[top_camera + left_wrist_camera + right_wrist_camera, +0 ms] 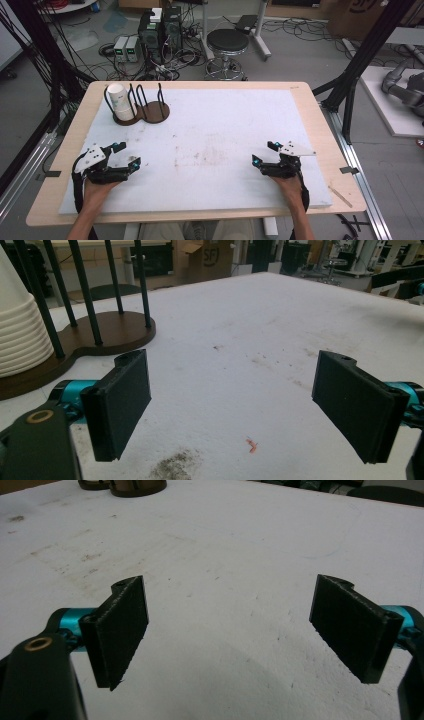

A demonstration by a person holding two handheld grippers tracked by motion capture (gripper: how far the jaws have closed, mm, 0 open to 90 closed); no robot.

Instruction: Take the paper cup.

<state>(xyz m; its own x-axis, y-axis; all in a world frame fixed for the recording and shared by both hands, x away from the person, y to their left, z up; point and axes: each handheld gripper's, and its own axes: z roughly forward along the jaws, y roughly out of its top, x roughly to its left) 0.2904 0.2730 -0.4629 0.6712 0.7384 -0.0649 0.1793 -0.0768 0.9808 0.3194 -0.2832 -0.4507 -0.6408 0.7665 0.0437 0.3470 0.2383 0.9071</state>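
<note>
A stack of white paper cups [119, 102] leans inside a dark wooden rack with black wire posts [150, 111] at the table's far left. In the left gripper view the cup stack [17, 325] and the rack base [107, 332] stand just ahead on the left. My left gripper [127, 155] rests low on the white mat near the front left, jaws open and empty [232, 405]. My right gripper [266, 153] rests near the front right, also open with nothing between its jaws [230, 630]. Both grippers point toward the table's middle.
A white mat [210, 135] covers most of the wooden table [60, 150], stained in the middle. Behind the table stand a black stool [227, 42], computer cases [160, 30] and tangled cables on the floor. Black frame posts rise at both sides.
</note>
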